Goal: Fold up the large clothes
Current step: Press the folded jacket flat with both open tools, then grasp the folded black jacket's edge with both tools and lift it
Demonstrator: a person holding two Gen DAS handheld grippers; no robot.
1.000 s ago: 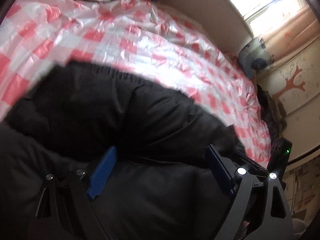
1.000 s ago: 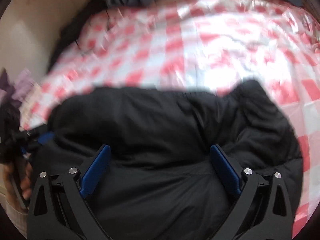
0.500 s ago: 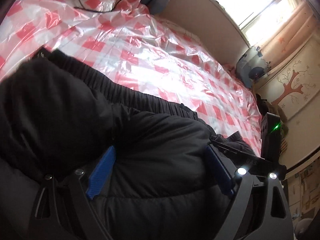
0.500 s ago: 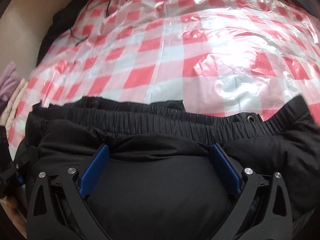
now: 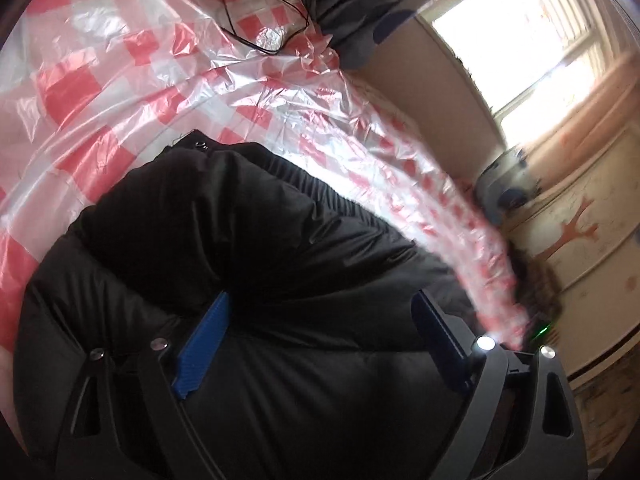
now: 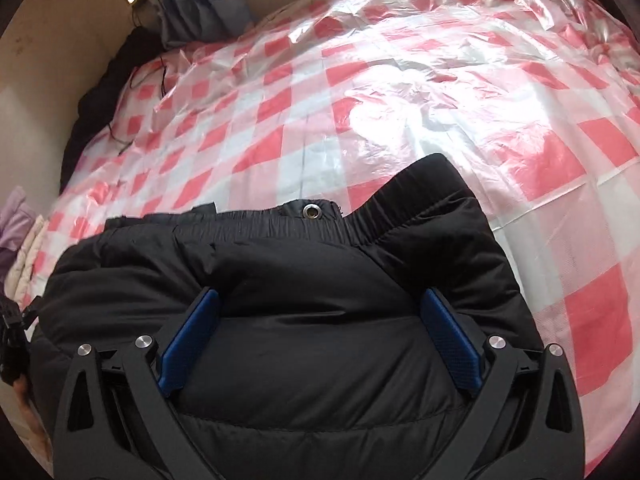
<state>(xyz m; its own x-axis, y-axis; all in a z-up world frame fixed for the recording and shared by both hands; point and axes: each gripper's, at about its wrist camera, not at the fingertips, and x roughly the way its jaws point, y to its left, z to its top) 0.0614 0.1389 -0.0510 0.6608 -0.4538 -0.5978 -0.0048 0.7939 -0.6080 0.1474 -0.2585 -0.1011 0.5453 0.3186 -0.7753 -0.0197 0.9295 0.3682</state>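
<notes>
Left gripper (image 5: 320, 336): jaws spread wide, released, puffy black jacket (image 5: 248, 264) bulging between them. Right gripper (image 6: 320, 332): likewise spread, pads pressing jacket (image 6: 304, 288). Jacket is occupying lower frame; checkered plastic sheet (image 6: 400, 92) is lying bare above.

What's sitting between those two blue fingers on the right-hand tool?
In the right wrist view, a puffy fold of the black padded jacket fills the gap between the right gripper's blue fingers, which stand wide apart.
</notes>
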